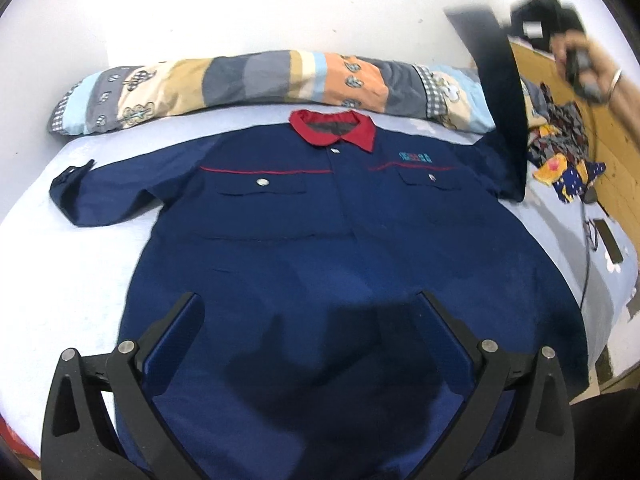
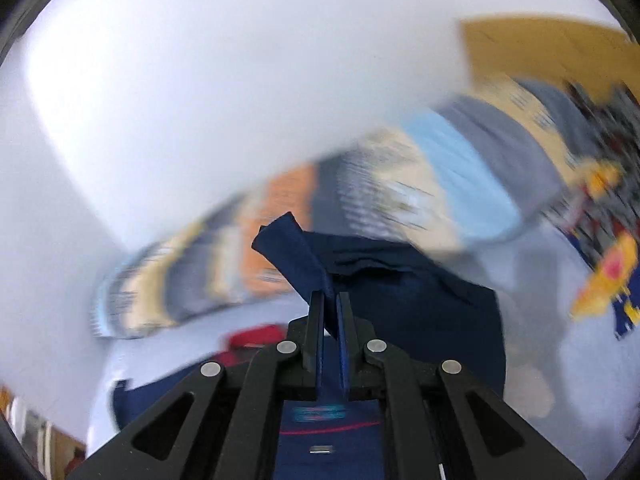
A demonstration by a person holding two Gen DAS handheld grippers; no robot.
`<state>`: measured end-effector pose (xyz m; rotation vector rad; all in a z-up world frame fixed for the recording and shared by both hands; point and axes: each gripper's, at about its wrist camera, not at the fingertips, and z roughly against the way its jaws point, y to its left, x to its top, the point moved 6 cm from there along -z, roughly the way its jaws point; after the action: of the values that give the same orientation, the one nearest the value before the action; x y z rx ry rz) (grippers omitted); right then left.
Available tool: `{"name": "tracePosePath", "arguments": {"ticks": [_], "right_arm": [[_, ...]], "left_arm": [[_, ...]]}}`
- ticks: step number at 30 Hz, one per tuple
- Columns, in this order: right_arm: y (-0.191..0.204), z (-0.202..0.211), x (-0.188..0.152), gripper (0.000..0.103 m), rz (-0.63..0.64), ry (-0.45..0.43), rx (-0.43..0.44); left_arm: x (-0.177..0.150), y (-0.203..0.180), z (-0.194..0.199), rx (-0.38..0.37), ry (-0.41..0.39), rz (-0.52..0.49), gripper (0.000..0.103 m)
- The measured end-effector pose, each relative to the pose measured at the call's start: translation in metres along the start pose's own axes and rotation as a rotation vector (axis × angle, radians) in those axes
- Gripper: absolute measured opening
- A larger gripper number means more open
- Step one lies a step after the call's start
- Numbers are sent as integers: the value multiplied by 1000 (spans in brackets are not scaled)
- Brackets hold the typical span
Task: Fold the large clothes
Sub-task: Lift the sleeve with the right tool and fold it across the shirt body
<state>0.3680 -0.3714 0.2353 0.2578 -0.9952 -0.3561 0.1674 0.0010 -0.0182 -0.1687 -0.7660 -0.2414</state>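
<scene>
A navy work shirt (image 1: 320, 240) with a red collar (image 1: 332, 130) lies face up on the bed, its left sleeve (image 1: 80, 196) spread out flat. My left gripper (image 1: 310, 300) hovers open over the shirt's lower part, nothing between its fingers. The shirt's right sleeve (image 1: 500, 100) is pulled up high off the bed. In the right wrist view my right gripper (image 2: 330, 298) is shut on that sleeve's cuff (image 2: 294, 248), with the sleeve cloth (image 2: 420, 300) hanging below. A hand (image 1: 592, 68) holds that gripper at top right.
A long patchwork pillow (image 1: 260, 88) lies across the head of the bed against the white wall. Patterned clothes (image 1: 564, 152) are heaped at the right by a wooden board (image 1: 616, 168). A dark phone with a cable (image 1: 608, 240) lies on the pale sheet (image 1: 60, 280).
</scene>
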Motion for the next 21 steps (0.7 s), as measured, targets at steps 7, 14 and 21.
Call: {"name": "tracePosePath", "arguments": {"ticks": [7, 14, 21], "right_arm": [[170, -5, -30, 6, 108, 47, 175], [238, -127, -197, 6, 205, 309, 157], [228, -216, -364, 14, 252, 543, 60]], "left_arm": [[-1, 32, 19, 0, -40, 56, 103], [-4, 58, 30, -19, -55, 113, 103], [-7, 72, 29, -16, -45, 138, 103]]}}
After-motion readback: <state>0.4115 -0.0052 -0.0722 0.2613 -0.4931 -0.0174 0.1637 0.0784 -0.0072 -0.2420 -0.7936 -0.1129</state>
